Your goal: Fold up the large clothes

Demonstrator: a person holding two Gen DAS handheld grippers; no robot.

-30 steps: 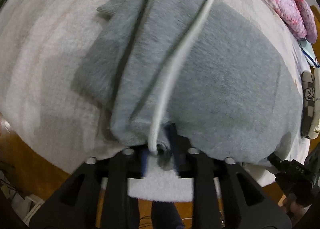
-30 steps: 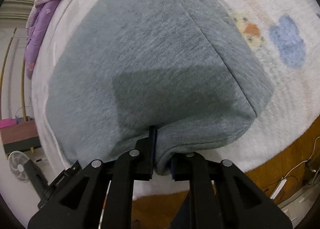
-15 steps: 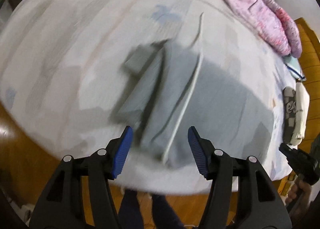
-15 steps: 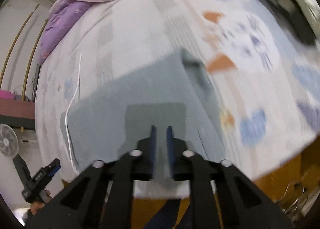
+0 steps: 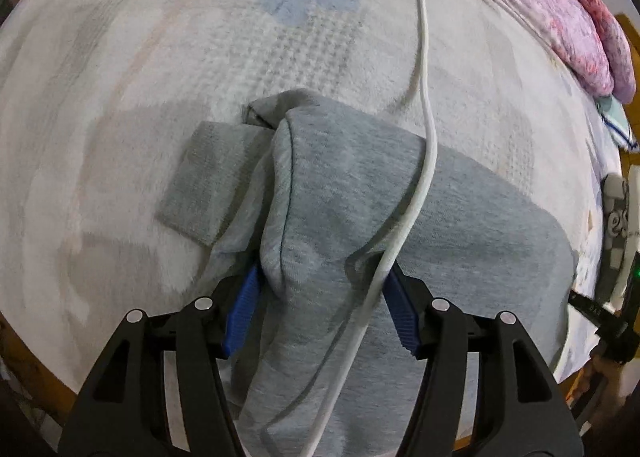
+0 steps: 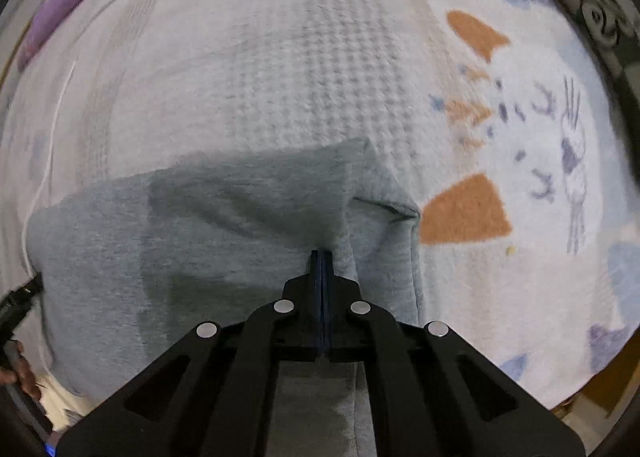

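On the patterned blanket (image 5: 168, 69), the grey garment (image 5: 460, 209) lies bunched, a ribbed cuff (image 5: 208, 181) sticking out at its left and a white drawstring (image 5: 424, 105) trailing from it to the far side. Left gripper (image 5: 320, 309): jaws opening, a fabric ridge and the drawstring between the blue pads (image 5: 240, 309), not pressed. Right gripper (image 6: 322, 269): jaws fully together, tips at a fold of the garment (image 6: 200, 225); grip on cloth cannot be told.
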